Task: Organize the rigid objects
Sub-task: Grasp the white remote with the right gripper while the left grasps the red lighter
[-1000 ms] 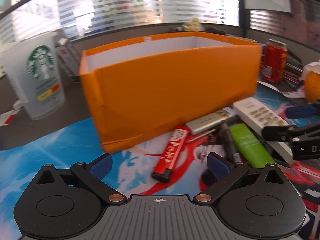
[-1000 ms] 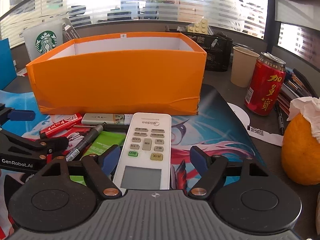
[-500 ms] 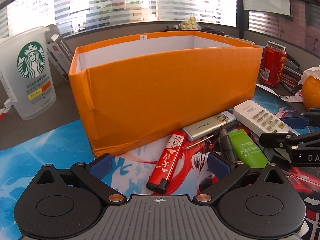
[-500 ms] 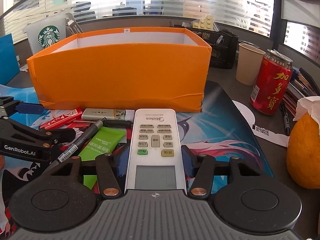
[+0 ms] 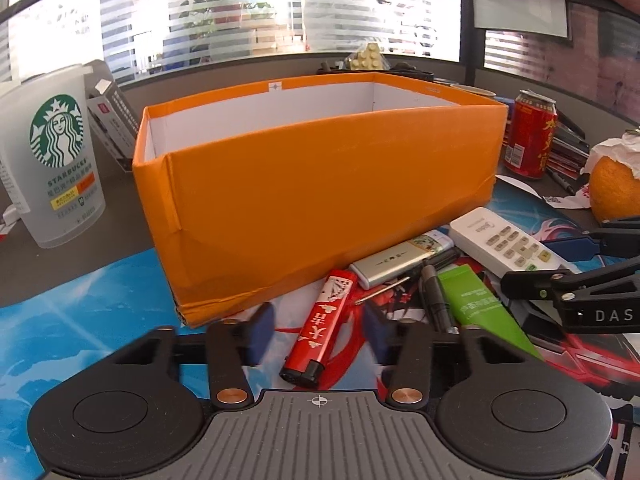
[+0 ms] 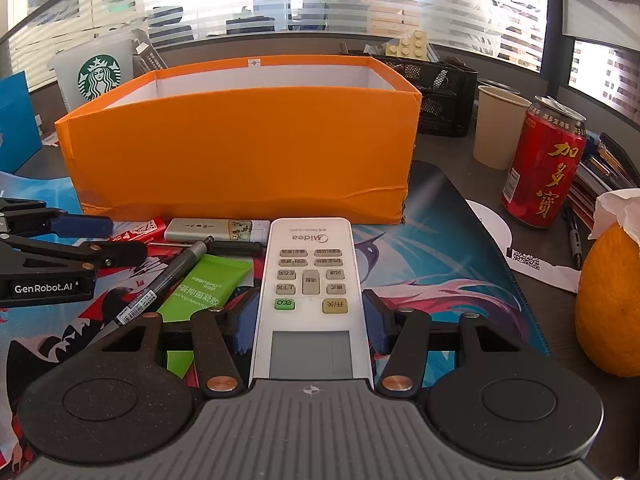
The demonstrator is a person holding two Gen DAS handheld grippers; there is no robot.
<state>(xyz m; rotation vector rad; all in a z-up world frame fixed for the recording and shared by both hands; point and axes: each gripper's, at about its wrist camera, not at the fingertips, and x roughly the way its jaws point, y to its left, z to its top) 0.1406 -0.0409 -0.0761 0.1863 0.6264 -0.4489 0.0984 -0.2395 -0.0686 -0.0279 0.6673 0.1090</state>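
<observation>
An open orange box stands on the table as the bin I judge the loose items are meant for, so they lie in a row along its near wall. Just in front of the box's right half lies the white remote, my right hand-held gripper clamped on its sides, ready to lift. Before the box's left half, my left hand-held gripper is closing around the red lighter, pads not yet touching.

The box stands open on top; pen, tube and lighter crowd the mat before it
</observation>
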